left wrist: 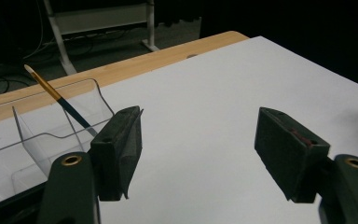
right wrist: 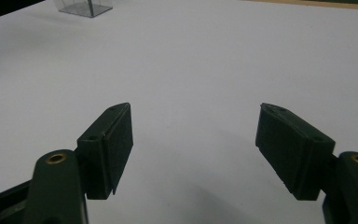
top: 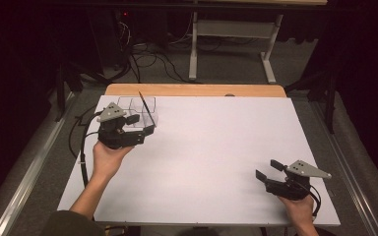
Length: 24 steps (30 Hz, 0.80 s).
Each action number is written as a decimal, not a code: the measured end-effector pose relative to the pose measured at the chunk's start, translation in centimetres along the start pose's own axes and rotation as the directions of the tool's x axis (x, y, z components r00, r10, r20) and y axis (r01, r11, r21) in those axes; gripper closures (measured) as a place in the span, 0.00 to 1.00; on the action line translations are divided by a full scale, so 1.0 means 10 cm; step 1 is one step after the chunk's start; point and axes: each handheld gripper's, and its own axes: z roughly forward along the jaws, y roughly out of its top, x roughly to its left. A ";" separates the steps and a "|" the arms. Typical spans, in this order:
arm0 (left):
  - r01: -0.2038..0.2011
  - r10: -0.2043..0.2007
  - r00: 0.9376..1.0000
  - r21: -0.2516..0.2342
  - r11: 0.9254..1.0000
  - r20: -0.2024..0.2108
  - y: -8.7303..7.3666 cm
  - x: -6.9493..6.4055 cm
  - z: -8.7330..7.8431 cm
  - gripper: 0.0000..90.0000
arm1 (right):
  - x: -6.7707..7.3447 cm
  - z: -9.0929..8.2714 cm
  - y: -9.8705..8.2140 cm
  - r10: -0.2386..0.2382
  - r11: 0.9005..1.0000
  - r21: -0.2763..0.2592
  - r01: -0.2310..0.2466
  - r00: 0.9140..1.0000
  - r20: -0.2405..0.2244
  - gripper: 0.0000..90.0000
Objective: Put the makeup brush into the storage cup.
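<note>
High view: a white table top with a wooden strip along its far edge fills the centre of the scene; the floor beyond carries cables and a light metal table frame. The left gripper, held in the person's left hand, sits near the far left corner with its jaws spread apart and nothing between them, just beside a clear plastic organizer with compartments. A thin brush stands tilted in the organizer. The right gripper, held in the right hand, rests near the near right corner, well apart from the organizer, its jaws likewise parted and empty. Left gripper view: the two black jaws stand wide apart over bare white surface; the organizer lies just beside the left-hand jaw, and the brush, with a gold and dark handle and pale tip, leans against a divider. The wooden strip runs behind. Right gripper view: the jaws are wide apart over the white table top, gripping nothing; a corner of the organizer appears far off at the upper left.
</note>
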 end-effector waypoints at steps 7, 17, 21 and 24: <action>0.001 -0.001 1.000 0.006 1.000 0.001 -0.04 -0.02 -0.02 0.36 | 0.00 0.00 0.00 0.000 1.000 0.001 0.000 1.000 0.000 0.33; 0.008 -0.008 1.000 0.008 1.000 0.008 -0.11 -0.05 -0.05 0.36 | 0.00 0.00 0.00 0.001 1.000 0.001 -0.001 1.000 -0.001 0.33; 0.007 -0.007 1.000 0.011 1.000 0.014 -0.14 -0.07 -0.05 0.36 | 0.00 0.00 0.00 -0.001 1.000 0.000 0.001 1.000 0.000 0.33; 0.013 -0.013 1.000 0.008 1.000 0.023 -0.16 -0.09 -0.05 0.36 | 0.00 0.00 0.00 0.001 1.000 0.000 -0.001 1.000 -0.001 0.32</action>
